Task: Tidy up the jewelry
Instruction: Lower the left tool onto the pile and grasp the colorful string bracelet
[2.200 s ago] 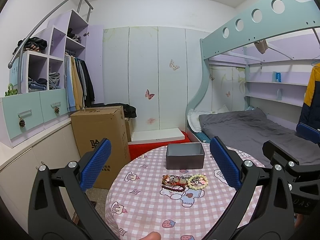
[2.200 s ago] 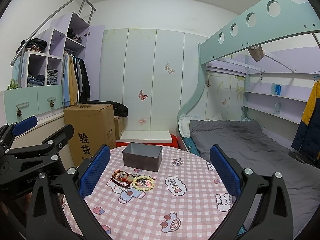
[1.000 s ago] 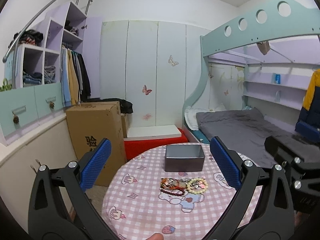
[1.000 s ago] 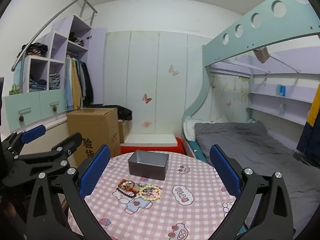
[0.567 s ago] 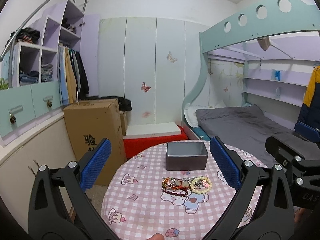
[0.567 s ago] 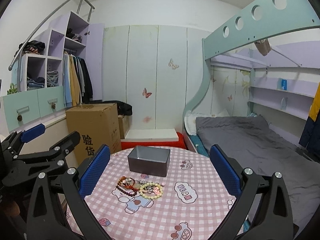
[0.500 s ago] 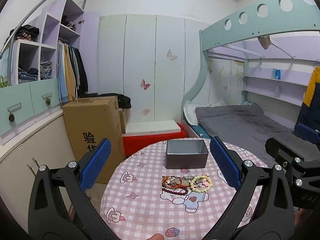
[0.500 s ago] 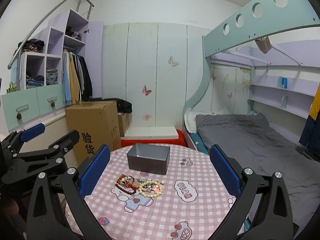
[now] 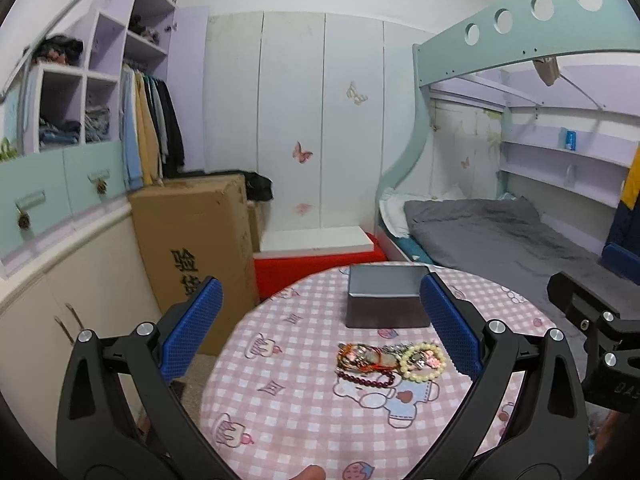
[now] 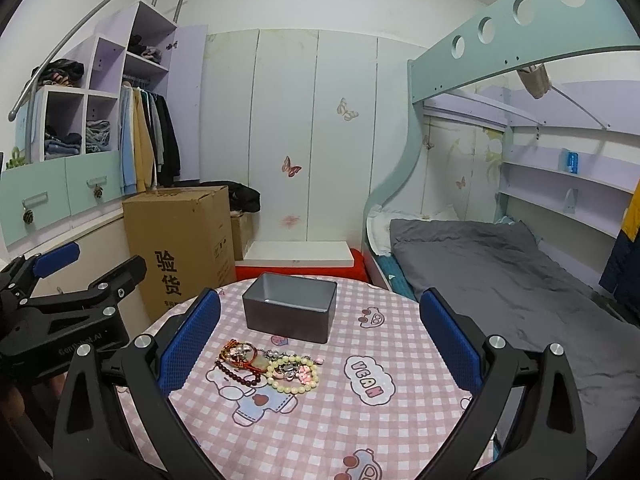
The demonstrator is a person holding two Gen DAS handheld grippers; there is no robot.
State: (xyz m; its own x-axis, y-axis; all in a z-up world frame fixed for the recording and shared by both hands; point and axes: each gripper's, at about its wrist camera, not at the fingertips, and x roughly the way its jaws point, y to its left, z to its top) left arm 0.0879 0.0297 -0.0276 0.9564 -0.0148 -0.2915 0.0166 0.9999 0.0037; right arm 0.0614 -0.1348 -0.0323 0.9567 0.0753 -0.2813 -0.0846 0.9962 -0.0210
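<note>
Bracelets [image 9: 386, 360] are lying in a small heap on the round table [image 9: 288, 412], which is wearing a pink checked cloth with cartoon prints. We are seeing a pale bead bracelet [image 10: 294, 374] on the right of the heap, a dark red bead strand [image 10: 236, 374] at its near left, and a tangle of red cord and small charms [image 10: 240, 352] behind that, all touching or overlapping one another. Just behind the heap, a grey box [image 10: 290, 306] is standing open-topped on the cloth, apart from the jewelry; from the right wrist view its inside is looking bare.

We are holding the left gripper [image 9: 320, 330] above the near edge of the table with its blue pads [image 9: 190, 326] spread wide and nothing between them; the heap is lying ahead of it, toward its right finger. We are holding the right gripper [image 10: 320, 334] the same way, fingers wide apart and gripping nothing, with the heap lying ahead, nearer its left pad. Each gripper is showing at the edge of the other's view.

Beyond the table, a cardboard box [image 10: 180, 248] is standing by the cabinets on the left, and a bunk bed [image 10: 500, 264] with a grey cover is filling the right side of the room.
</note>
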